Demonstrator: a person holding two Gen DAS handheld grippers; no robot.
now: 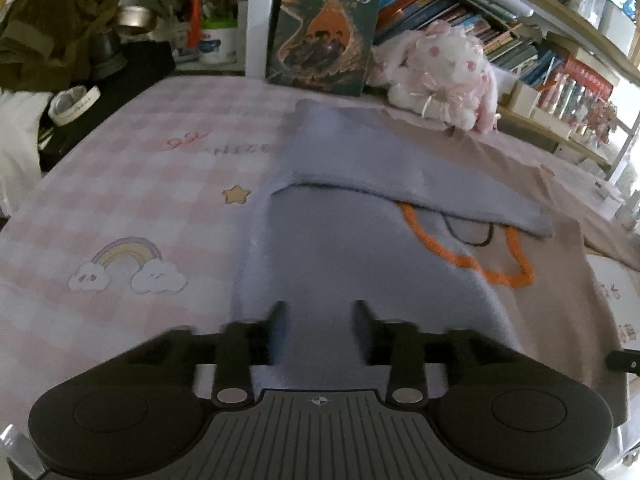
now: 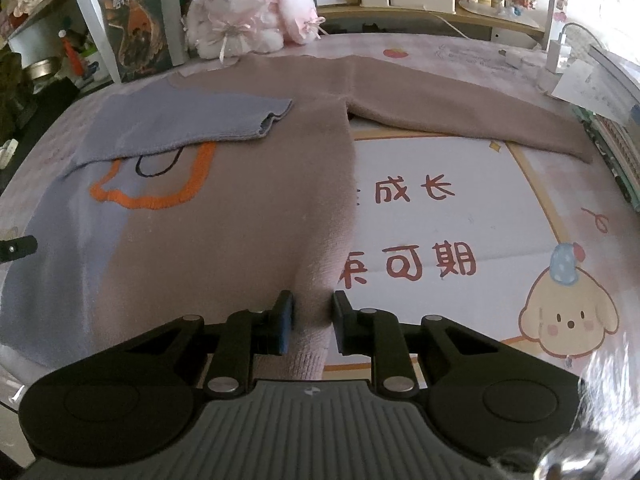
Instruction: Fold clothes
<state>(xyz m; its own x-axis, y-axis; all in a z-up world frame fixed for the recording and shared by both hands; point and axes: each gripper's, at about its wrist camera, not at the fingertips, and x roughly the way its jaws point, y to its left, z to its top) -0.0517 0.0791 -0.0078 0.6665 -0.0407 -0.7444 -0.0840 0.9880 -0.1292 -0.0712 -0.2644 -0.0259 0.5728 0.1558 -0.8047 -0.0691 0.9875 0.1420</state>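
A knit sweater (image 1: 360, 248), lavender-blue on one half and tan on the other with an orange outline on its front, lies flat on the table. Its blue sleeve (image 2: 180, 120) is folded across the chest; the tan sleeve (image 2: 460, 108) stretches out to the right. My left gripper (image 1: 320, 330) is at the blue hem, its blurred fingers apart and open, with flat blue fabric between them. My right gripper (image 2: 312, 320) is shut on the sweater's (image 2: 240, 220) tan hem corner, which bunches up between the pads. The left gripper's tip (image 2: 18, 248) shows at the far left edge.
A pink checked cartoon table cover (image 1: 120, 200) lies under the sweater. At the back stand a white-and-pink plush toy (image 2: 248, 12), an upright book (image 1: 328, 28) and bookshelves. A white charger (image 2: 558, 54) and papers sit at the far right; a green jacket (image 1: 52, 28) hangs at the left.
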